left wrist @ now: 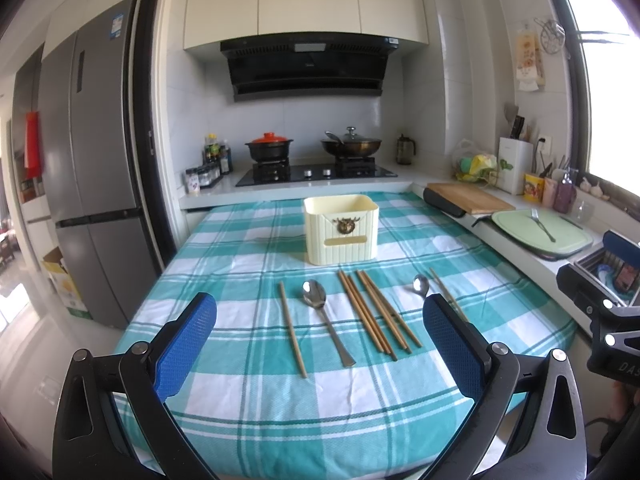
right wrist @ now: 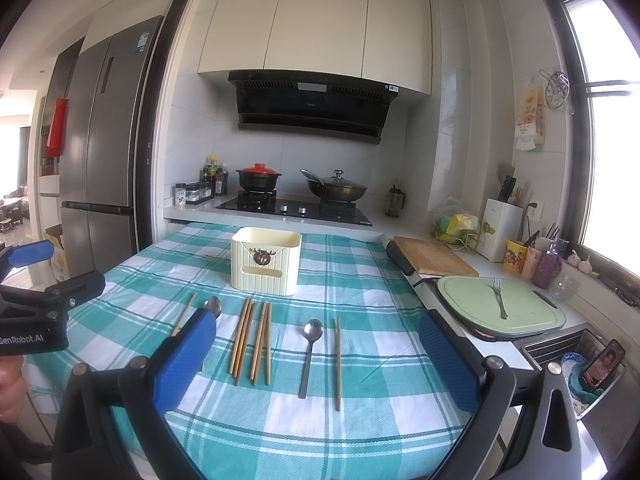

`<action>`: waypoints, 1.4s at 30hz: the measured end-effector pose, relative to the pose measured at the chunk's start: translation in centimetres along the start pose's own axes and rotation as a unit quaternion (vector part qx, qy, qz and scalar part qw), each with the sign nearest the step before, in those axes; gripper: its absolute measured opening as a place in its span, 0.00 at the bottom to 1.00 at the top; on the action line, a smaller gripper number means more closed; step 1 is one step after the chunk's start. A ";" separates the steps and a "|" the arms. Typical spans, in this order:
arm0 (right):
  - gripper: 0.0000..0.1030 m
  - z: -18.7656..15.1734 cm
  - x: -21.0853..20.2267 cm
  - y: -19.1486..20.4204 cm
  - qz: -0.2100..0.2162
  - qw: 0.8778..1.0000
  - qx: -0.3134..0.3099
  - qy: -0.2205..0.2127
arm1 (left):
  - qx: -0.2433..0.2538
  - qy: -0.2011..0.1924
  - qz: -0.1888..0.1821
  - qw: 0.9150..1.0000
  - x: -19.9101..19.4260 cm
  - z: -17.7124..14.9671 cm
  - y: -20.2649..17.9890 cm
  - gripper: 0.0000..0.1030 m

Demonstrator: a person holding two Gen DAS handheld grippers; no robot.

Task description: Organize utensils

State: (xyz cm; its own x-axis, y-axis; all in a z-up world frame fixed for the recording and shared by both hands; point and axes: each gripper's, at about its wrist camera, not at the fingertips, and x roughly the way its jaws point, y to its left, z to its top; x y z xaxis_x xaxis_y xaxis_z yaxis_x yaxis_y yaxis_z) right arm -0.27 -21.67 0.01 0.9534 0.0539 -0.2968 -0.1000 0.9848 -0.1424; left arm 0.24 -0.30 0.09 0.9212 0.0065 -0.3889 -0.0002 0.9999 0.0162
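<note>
In the left wrist view, the left gripper (left wrist: 320, 344) hangs above the near part of a table under a teal checked cloth (left wrist: 248, 412), its blue-padded jaws spread wide with nothing between them. Ahead of it on the cloth lie, from left to right, a lone chopstick (left wrist: 293, 330), a spoon (left wrist: 325, 317), a bunch of chopsticks (left wrist: 378, 314), a second spoon (left wrist: 421, 283) and another chopstick (left wrist: 445, 290), the last two partly hidden by the right-hand finger. Behind them, well apart, stands a cream holder (left wrist: 341, 229), upright and open at the top. The right gripper's black frame (left wrist: 600, 312) shows at the right edge. In the right wrist view, the right gripper (right wrist: 318, 358) also hovers over the near cloth (right wrist: 320, 432) with jaws wide and empty. The bunch (right wrist: 253, 343) lies left of centre, a spoon (right wrist: 309, 354) and a chopstick (right wrist: 338, 364) just right of it, a further spoon (right wrist: 213, 306) and chopstick (right wrist: 184, 314) to the left behind the finger. The holder (right wrist: 265, 261) stands beyond them. A fork (right wrist: 499, 297) lies on a green board (right wrist: 472, 300) on the counter at right. The left gripper (right wrist: 36, 264) shows at the left edge, held by a hand (right wrist: 10, 388).
</note>
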 end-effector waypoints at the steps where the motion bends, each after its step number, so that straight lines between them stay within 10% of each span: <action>1: 1.00 0.0 0.0 0.0 0.000 1.000 0.000 0.000 | 0.000 0.000 0.000 1.000 0.0 0.0 0.0 1.00; 42: 1.00 0.0 1.2 0.0 0.002 1.000 0.003 0.006 | 0.006 0.006 0.006 1.000 1.5 0.2 0.1 1.00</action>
State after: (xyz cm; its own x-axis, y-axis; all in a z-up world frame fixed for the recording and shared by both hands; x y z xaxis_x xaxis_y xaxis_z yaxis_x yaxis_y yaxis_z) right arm 0.89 -21.61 -0.33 0.9492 0.0562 -0.3095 -0.1028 0.9854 -0.1361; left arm 1.69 -0.22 -0.35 0.9161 0.0195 -0.4004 -0.0074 0.9995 0.0316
